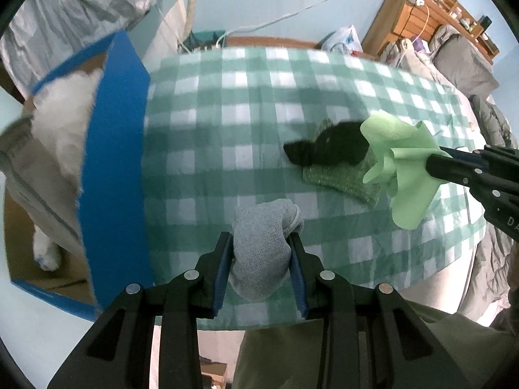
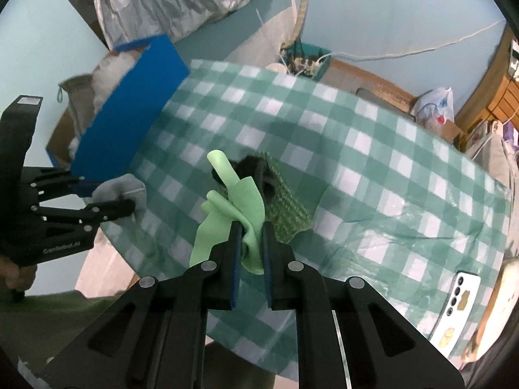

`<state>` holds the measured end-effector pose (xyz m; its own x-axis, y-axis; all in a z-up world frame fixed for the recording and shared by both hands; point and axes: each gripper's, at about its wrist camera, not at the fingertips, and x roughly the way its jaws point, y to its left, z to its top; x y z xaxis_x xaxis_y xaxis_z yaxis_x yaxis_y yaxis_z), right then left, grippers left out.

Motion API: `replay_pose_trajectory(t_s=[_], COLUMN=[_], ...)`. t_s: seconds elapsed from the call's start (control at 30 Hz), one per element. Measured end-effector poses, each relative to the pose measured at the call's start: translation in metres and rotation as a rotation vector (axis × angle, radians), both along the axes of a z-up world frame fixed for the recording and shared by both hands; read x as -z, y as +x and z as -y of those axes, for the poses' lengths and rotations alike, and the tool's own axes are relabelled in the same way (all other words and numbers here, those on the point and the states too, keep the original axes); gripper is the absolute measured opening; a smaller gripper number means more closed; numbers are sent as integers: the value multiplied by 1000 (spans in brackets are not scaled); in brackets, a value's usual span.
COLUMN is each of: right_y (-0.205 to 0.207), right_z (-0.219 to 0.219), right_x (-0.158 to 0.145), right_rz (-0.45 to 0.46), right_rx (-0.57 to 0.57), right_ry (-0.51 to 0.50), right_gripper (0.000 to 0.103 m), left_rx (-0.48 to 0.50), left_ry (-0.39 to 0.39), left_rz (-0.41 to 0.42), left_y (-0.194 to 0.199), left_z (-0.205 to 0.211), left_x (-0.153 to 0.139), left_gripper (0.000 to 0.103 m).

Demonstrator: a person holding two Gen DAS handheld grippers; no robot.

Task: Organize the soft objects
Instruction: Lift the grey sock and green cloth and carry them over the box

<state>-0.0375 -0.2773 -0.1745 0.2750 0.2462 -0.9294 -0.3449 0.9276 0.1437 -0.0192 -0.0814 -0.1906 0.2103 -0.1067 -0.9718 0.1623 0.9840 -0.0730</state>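
My left gripper (image 1: 262,238) is shut on a grey knitted sock (image 1: 264,249), held above the green checked tablecloth (image 1: 227,123). My right gripper (image 2: 250,227) is shut on a light green cloth (image 2: 233,214), which hangs crumpled from its pads. From the left wrist view, that green cloth (image 1: 399,162) and the right gripper (image 1: 434,165) come in from the right. Under it a black soft item (image 1: 331,149) lies on a green speckled knitted piece (image 1: 340,181). A blue-edged cardboard box (image 1: 113,162) at the table's left holds a white fluffy item (image 1: 68,120).
A phone (image 2: 459,311) lies at the table's right front edge. Behind the table are a basket with a power strip (image 2: 305,58), a white plastic bag (image 2: 434,103), a silver cover and a bed with grey bedding (image 1: 464,61). A person's green-clad legs (image 1: 356,356) stand at the near edge.
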Motion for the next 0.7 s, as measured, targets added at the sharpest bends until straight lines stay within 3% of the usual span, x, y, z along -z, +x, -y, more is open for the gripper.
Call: replay_pose_trajectory(t_s=[0.27, 0.7], right_y=[6, 16], right_z=[3, -8], right_x=[-30, -65], right_rz=[43, 88], right_rx=[29, 24], right_ry=[27, 66], right_gripper=[10, 10], left_rx=[8, -30], left_ry=[11, 0], left_rz=[64, 114], left_y=[19, 29], left_z=[-2, -16], left_x=[-35, -66], left_gripper=[34, 34])
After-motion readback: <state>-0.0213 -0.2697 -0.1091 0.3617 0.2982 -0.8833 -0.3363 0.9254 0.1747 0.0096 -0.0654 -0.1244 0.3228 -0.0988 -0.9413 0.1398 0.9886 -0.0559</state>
